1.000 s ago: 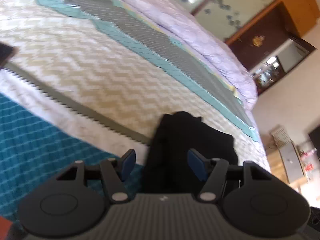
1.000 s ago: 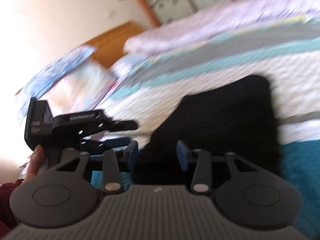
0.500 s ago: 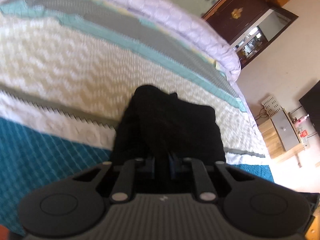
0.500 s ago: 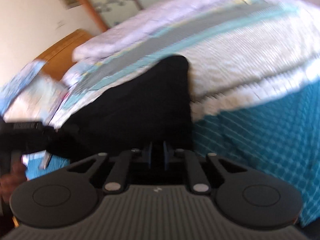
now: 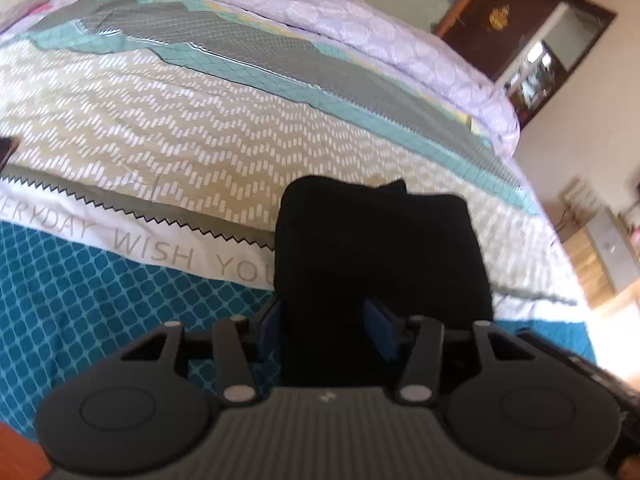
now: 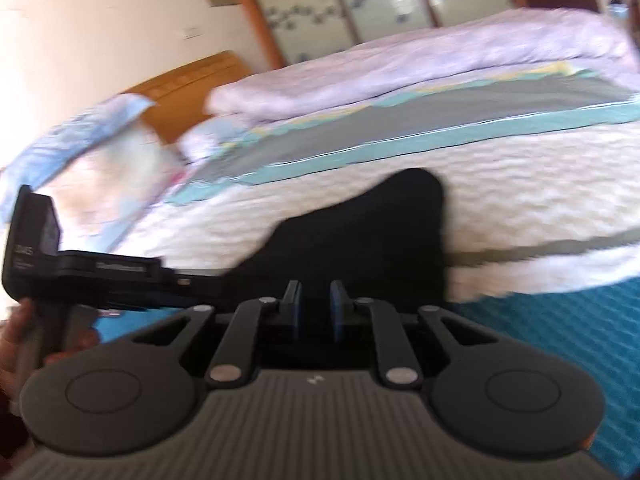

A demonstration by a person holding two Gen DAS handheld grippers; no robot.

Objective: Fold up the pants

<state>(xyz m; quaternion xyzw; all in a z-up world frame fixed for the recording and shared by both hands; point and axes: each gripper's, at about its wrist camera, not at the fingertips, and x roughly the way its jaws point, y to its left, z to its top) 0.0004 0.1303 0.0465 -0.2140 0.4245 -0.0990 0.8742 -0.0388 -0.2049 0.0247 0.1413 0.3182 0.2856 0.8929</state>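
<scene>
Black fabric pants (image 5: 380, 248), folded into compact bundle, lie on patterned teal-and-beige bedspread (image 5: 160, 148) near its front edge.

Left gripper (image 5: 328, 326): jaws opening, astride bundle's near edge, pads off cloth. Pitched down toward bed.

Right gripper (image 6: 314, 310): jaws opening, small gap, cloth behind; grip cannot tell. Shallower tilt.

Judgement: release fully, lift clear without dragging fold; press layers flat.
</scene>
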